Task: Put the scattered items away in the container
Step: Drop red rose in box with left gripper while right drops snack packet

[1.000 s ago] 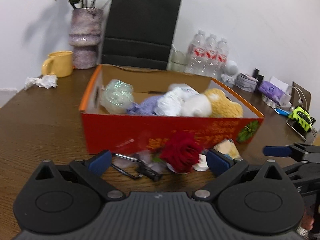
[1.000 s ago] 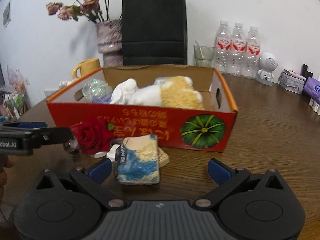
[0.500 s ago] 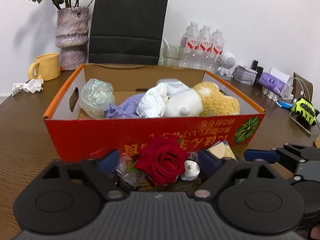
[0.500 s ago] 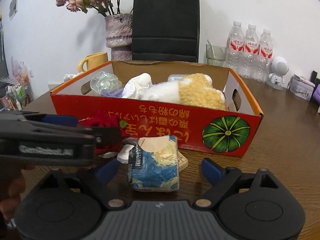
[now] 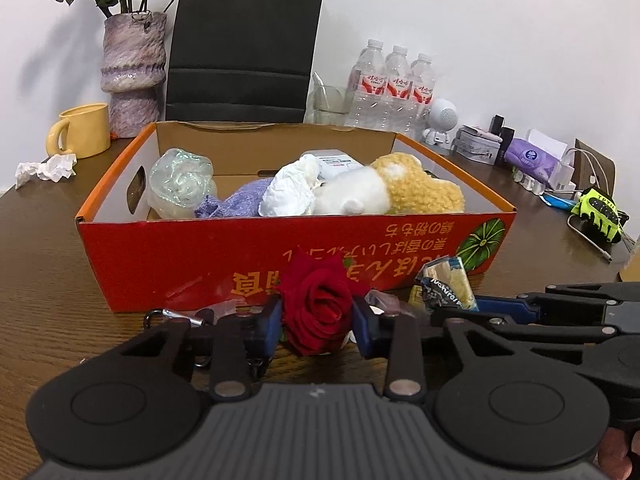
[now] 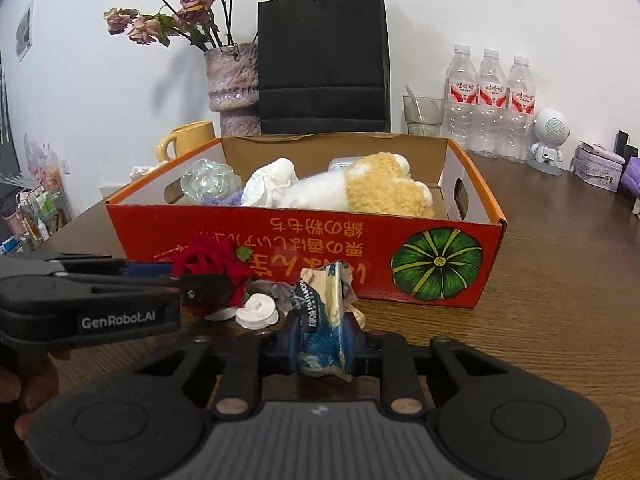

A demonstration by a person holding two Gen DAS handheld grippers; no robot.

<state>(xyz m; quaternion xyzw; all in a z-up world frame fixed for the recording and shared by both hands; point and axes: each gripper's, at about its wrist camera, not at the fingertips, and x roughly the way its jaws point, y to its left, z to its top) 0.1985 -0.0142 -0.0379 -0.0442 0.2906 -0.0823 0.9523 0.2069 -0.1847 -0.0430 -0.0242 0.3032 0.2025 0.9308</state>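
Note:
An open orange cardboard box [image 5: 168, 264] [image 6: 192, 236] stands on the wooden table and holds a plush toy [image 5: 400, 194], white cloth, a purple cloth and a clear wrapped ball [image 5: 180, 184]. My left gripper [image 5: 318, 322] is shut on a red rose [image 5: 320, 304], in front of the box's near wall; the rose also shows in the right wrist view [image 6: 212, 260]. My right gripper [image 6: 322, 338] is shut on a blue and yellow snack packet [image 6: 324, 320], just right of the rose [image 5: 444, 284].
A white tape roll [image 6: 256, 312], clear wrapping and a metal carabiner [image 5: 176, 316] lie on the table before the box. Behind it stand a vase [image 5: 132, 80], a yellow mug [image 5: 80, 130], a black bag [image 5: 240, 40], water bottles [image 5: 394, 84] and desk clutter at right.
Both grippers moved forward and closed: the left on the rose, the right on the snack packet. The packet now stands crumpled between the right fingers.

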